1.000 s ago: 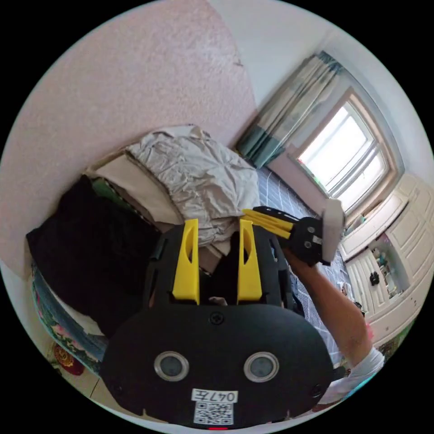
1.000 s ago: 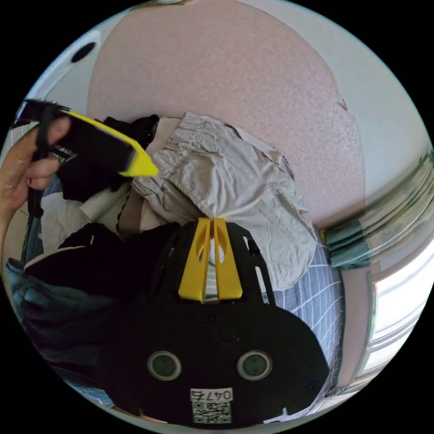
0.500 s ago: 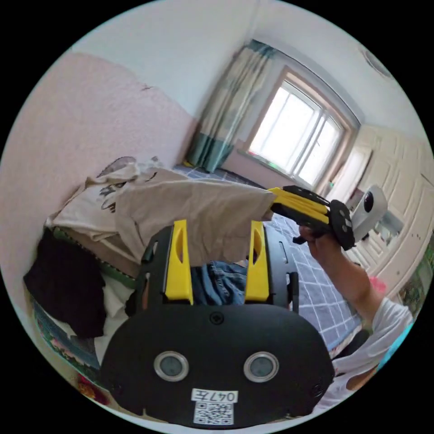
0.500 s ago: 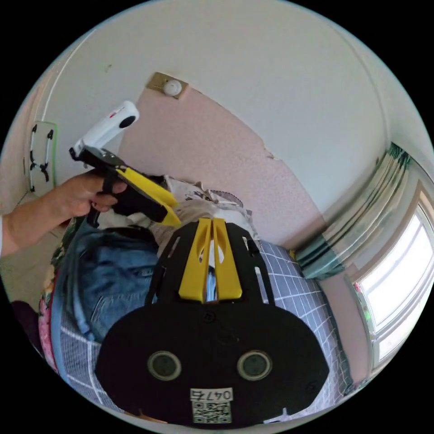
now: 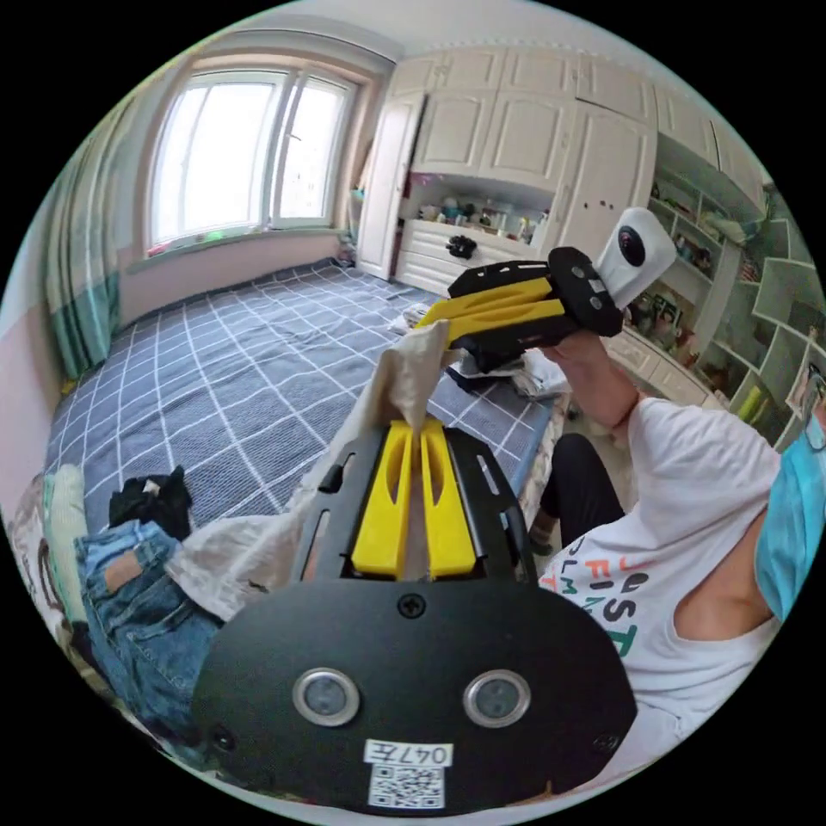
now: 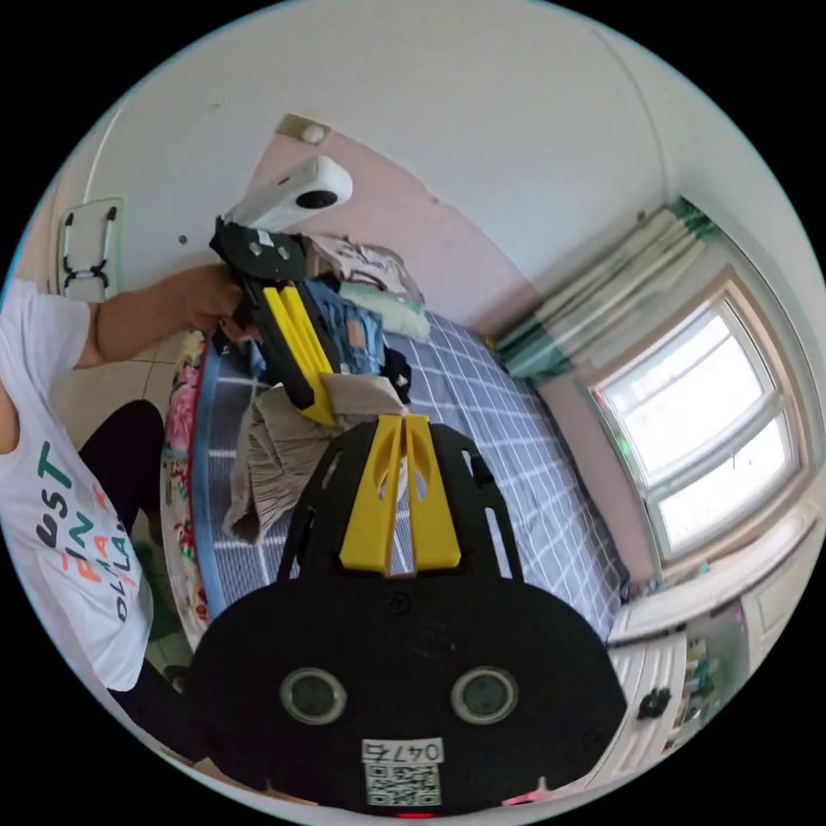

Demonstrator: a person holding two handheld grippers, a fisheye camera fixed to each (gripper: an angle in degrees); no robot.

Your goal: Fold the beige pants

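The beige pants [image 5: 397, 387] hang in the air over the bed, pinched at the top edge by both grippers. In the left gripper view my left gripper [image 5: 411, 423] is shut on the cloth. A short span runs up to my right gripper [image 5: 423, 320], held by a hand. The rest droops down to the left [image 5: 241, 551]. In the right gripper view my right gripper [image 6: 404, 419] is shut on the same edge. My left gripper [image 6: 324, 416] grips just beside it, and the pants [image 6: 275, 456] dangle below.
The bed [image 5: 249, 370] has a blue-grey checked cover. Blue jeans [image 5: 129, 602] and a black garment [image 5: 151, 501] lie near its edge. More clothes [image 6: 366, 258] are piled by the pink wall. A person in a white T-shirt [image 5: 688, 533] stands beside the bed.
My left gripper, open before, has shut on the pants. Both grippers have lifted the pants off the pile by the pink wall and brought them out over the bed. Both cameras swung round.
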